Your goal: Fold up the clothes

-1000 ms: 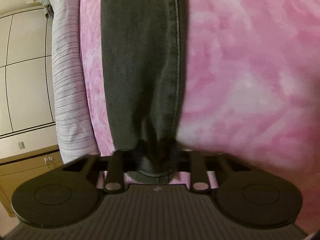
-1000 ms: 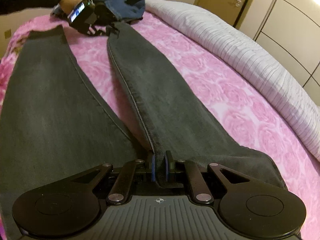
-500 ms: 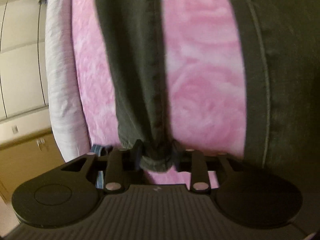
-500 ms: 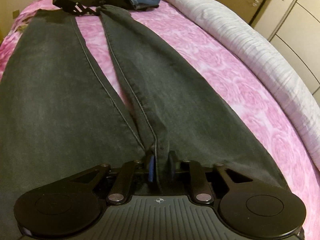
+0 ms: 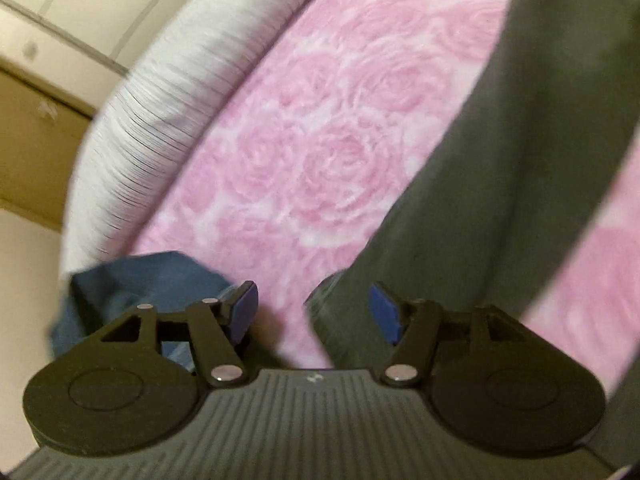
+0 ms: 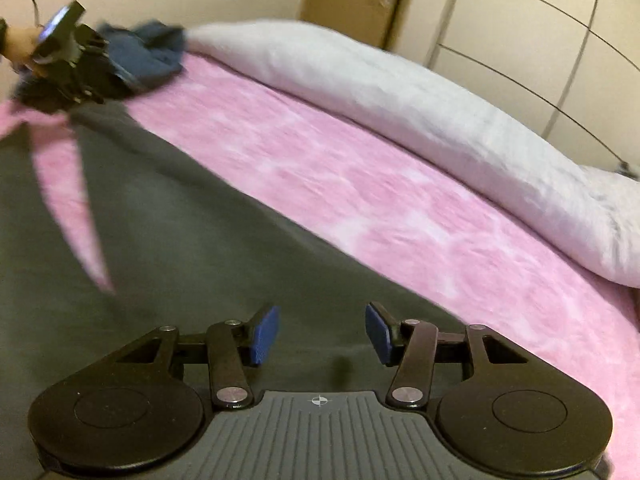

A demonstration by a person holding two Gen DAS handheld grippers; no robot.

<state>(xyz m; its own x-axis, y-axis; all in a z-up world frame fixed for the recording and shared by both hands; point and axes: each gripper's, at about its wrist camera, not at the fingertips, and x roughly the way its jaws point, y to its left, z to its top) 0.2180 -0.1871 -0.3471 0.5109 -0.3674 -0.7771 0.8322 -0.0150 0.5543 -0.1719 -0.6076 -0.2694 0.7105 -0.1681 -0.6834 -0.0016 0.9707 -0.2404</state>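
- Both grippers have let go of the dark grey jeans (image 6: 192,248) since a second ago; then each was clamped on denim, now the fabric is out of both.
- left gripper (image 5: 314,312): jaws opening, blue pads (image 5: 245,307) apart, nothing pinched. One jeans leg end lies just under the right-hand pad, lower centre of the left wrist view, running to the upper right.
- Left view has rolled; pink rose blanket (image 5: 320,152) now fills the centre, grey striped duvet (image 5: 152,128) at upper left.
- Blue denim garment (image 5: 132,288) sits at lower left in that view, partly behind the left finger linkage.
- right gripper (image 6: 322,334): jaws opening, pads spread, empty; jeans fabric lies flat below and beyond them.
- In the right wrist view the jeans cover the left and lower centre, with a pink wedge of blanket showing between the legs at left.
- The left gripper appears at upper left there, held by a hand (image 6: 18,44), above the leg ends and next to the blue garment.
- Wardrobe doors (image 6: 540,40) at upper right; frame is motion-blurred.
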